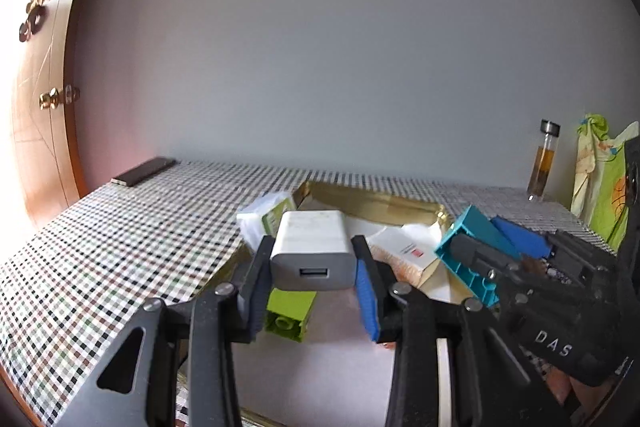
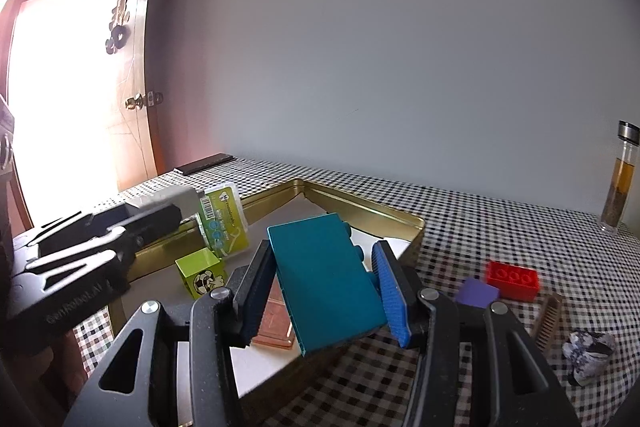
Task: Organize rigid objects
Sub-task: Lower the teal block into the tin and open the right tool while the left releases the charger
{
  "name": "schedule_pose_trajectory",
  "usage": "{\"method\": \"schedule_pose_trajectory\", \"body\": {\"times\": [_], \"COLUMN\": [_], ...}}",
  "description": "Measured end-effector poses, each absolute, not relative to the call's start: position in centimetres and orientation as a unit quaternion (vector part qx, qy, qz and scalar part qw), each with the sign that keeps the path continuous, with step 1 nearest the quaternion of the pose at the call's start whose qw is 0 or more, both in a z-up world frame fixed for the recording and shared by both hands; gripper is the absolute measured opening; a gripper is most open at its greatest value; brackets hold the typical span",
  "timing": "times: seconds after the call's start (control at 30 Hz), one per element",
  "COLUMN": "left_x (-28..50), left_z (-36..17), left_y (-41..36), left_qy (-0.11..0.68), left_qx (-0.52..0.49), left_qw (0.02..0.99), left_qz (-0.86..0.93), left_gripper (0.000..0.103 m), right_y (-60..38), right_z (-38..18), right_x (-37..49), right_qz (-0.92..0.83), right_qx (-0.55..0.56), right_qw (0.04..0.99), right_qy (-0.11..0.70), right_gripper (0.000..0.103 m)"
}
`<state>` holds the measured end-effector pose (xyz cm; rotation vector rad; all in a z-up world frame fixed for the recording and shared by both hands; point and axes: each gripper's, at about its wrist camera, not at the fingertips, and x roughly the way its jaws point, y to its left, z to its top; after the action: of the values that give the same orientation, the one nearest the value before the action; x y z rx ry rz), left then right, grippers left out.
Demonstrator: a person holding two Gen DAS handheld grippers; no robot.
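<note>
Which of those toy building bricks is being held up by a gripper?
The teal brick, clamped in the right gripper above the gold tray. The red one rests on the tablecloth; the green one lies in the tray.

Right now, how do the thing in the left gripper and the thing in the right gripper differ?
The left gripper holds a white charger; the right gripper holds a teal block. The charger is compact and boxy with a socket in the end facing the camera, while the block is a broad, flat slab with studs. The charger sits level; the block is tilted. Both are clamped over the gold tray.
</note>
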<state>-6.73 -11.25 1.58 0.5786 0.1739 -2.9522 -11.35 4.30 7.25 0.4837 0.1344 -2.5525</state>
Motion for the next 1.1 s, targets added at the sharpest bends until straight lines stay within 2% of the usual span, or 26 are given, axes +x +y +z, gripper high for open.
{"method": "schedule_pose_trajectory", "body": {"times": [0.8,0.97,1.03,1.1], "left_x": [-9.7,-9.4,-9.4,-9.3], "left_z": [0.3,0.8,1.0,1.1], "left_y": [-13.0,-12.9,-13.1,-13.2], "left_qy": [0.064,0.060,0.060,0.061], "left_qx": [0.272,0.262,0.258,0.255], "left_qw": [0.069,0.082,0.088,0.092], "left_qz": [-0.958,-0.960,-0.960,-0.961], "left_gripper": [0.037,0.051,0.059,0.071], "right_y": [-0.7,-0.5,-0.3,0.3], "right_z": [6.3,6.3,6.5,6.7], "right_x": [-15.2,-15.2,-15.1,-14.9], "right_qz": [-0.916,-0.916,-0.919,-0.922], "right_qx": [0.252,0.250,0.245,0.238], "right_qw": [0.305,0.308,0.306,0.300], "right_qy": [0.066,0.057,0.053,0.048], "right_gripper": [0.053,0.055,0.061,0.064]}}
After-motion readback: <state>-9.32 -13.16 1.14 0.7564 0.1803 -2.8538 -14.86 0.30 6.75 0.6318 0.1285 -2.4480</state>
